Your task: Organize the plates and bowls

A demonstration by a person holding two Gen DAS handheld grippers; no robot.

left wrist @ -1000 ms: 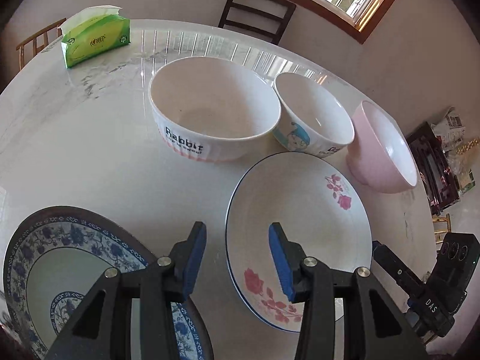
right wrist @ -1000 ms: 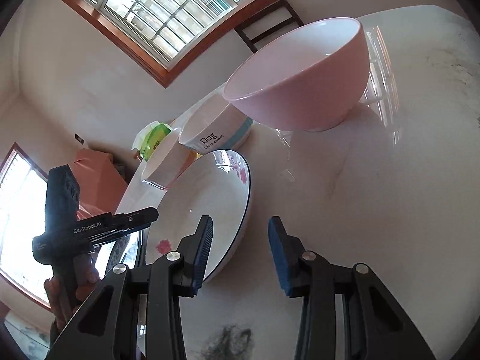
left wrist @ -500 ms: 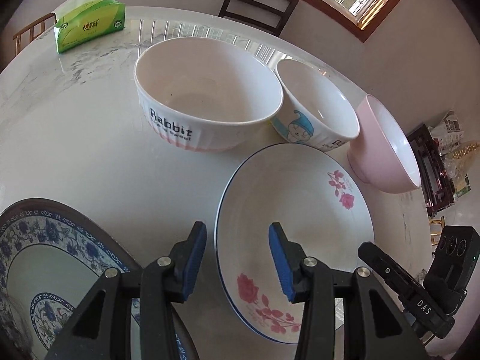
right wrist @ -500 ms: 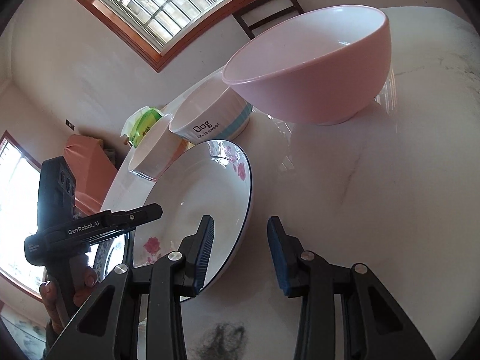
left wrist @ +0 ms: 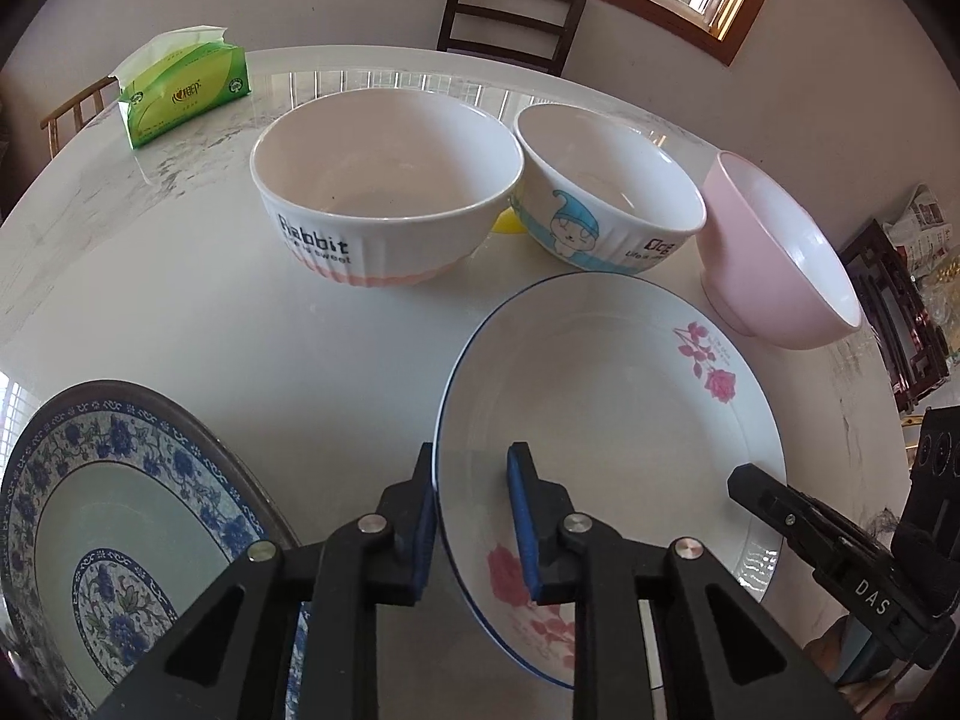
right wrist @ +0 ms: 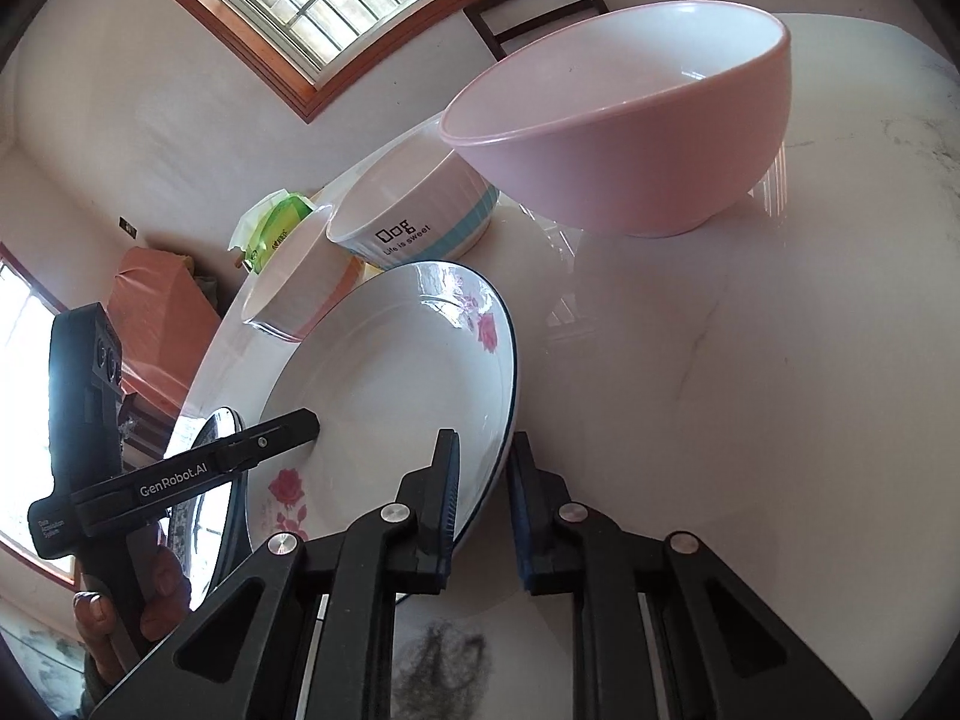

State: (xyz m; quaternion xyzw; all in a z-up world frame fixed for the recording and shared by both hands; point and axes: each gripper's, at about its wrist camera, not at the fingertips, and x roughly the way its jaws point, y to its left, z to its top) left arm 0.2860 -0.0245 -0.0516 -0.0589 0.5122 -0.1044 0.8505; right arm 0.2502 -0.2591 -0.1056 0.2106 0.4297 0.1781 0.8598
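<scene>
The rose plate [left wrist: 606, 420] is gripped from both sides near the table's [left wrist: 180, 312] near edge. The left gripper [left wrist: 471, 516] is closed over the plate's left rim, one pad under it and one pad inside. The right gripper [right wrist: 483, 498] is set around the plate's right rim [right wrist: 420, 372], though whether its pads truly press the rim cannot be told. The blue patterned plate [left wrist: 120, 516] is seen at the near left edge. Farther back, three bowls are lined up: the Rabbit bowl [left wrist: 384, 204], the Dog bowl [left wrist: 606, 192] and the pink bowl [left wrist: 774, 258]. A green tissue pack [left wrist: 180, 90] is placed at the far left edge.
</scene>
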